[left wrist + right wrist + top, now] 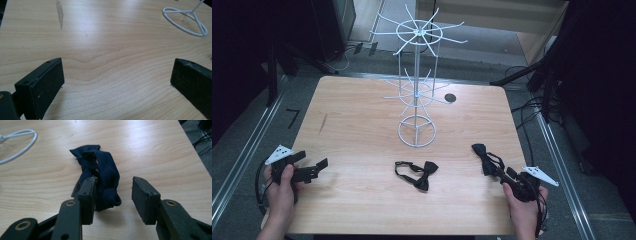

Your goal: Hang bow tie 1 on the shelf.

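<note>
Left hand point(282, 185) low at the near left edge, gripping the left gripper point(314, 167), which points level and to the right; jaws stand wide apart with nothing between. Right hand point(523, 206) at the near right, forearm entering from below. Right gripper point(113, 195) aimed up-left, jaws part-way apart, one pad point(88, 197) touching dark cloth

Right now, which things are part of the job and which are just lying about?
In the job:
- right claw, open around one end of a dark bow tie
- second bow tie at mid-table
- white wire rack, probably

Lying about:
- left claw, open over bare table
- round hole in tabletop
</note>
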The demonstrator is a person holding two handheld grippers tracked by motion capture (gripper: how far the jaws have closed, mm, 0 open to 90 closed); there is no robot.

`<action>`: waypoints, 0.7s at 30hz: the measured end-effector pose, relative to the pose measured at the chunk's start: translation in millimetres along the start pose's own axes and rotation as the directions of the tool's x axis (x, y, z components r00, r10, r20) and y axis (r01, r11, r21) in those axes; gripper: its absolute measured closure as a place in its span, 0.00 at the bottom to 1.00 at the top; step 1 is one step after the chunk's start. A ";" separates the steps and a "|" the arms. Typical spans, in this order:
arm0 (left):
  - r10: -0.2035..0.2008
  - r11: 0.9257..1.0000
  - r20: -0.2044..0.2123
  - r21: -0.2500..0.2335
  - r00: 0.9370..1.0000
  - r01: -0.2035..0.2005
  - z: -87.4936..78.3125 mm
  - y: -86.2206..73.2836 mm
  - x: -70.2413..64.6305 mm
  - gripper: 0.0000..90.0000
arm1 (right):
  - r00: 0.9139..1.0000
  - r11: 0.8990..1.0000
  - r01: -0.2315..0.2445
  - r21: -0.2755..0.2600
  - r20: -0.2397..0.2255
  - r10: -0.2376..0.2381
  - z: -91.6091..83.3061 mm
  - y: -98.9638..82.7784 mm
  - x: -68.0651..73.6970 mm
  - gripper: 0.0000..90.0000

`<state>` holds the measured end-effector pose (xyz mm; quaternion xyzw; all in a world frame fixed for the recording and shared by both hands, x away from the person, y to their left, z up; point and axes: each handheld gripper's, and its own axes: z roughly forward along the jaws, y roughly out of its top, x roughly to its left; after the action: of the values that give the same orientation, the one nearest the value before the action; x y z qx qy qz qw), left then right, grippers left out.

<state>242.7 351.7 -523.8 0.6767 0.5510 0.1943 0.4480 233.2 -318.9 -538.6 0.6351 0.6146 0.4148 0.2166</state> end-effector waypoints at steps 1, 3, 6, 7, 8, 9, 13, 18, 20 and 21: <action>0.000 1.000 0.000 0.000 1.000 0.000 0.0 0.0 0.0 0.00 | 1.000 1.000 0.004 0.007 -0.001 -0.004 0.8 -0.5 -0.6 0.65; 0.000 1.000 0.000 0.000 1.000 0.000 0.0 0.0 0.0 0.00 | 1.000 1.000 0.015 0.017 -0.002 -0.015 2.0 -1.3 -1.9 0.69; 0.000 1.000 0.001 0.000 1.000 0.000 0.0 0.0 0.0 0.00 | 1.000 1.000 0.015 0.024 0.010 -0.016 2.1 -1.7 -2.8 0.75; 0.000 1.000 0.001 -0.001 1.000 0.000 0.1 0.0 0.0 0.00 | 1.000 1.000 0.002 0.022 0.010 -0.002 0.9 -1.3 -3.8 0.82; 0.000 1.000 0.000 0.000 1.000 0.000 0.0 0.0 0.0 0.00 | 1.000 1.000 0.009 0.018 0.010 -0.009 0.2 -1.2 -4.6 0.84; 0.000 1.000 0.001 0.000 1.000 0.000 0.0 0.0 0.0 0.00 | 1.000 1.000 0.023 0.013 0.017 -0.023 -0.4 -1.1 -5.2 0.86; 0.000 1.000 0.001 0.000 1.000 0.000 0.0 0.0 0.0 0.00 | 0.997 0.998 0.065 0.005 0.037 -0.065 -2.7 -1.6 -5.7 0.91; 0.000 1.000 -0.001 0.000 1.000 0.000 0.0 0.0 0.0 0.00 | 0.995 0.996 0.085 -0.036 0.056 -0.083 -7.6 0.4 -4.4 0.94; 0.000 1.000 0.000 0.000 1.000 0.000 0.1 0.0 0.0 0.00 | 0.992 0.991 0.108 -0.079 0.080 -0.102 -12.3 2.5 -3.0 0.95; 0.000 1.000 0.000 0.000 1.000 0.000 0.1 0.0 0.0 0.00 | 0.991 0.990 0.111 -0.089 0.085 -0.103 -14.0 3.1 -2.3 0.95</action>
<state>242.8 351.7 -523.8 0.6767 0.5510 0.1944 0.4481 224.2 -324.9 -528.9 0.6065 0.6186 0.4050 0.2924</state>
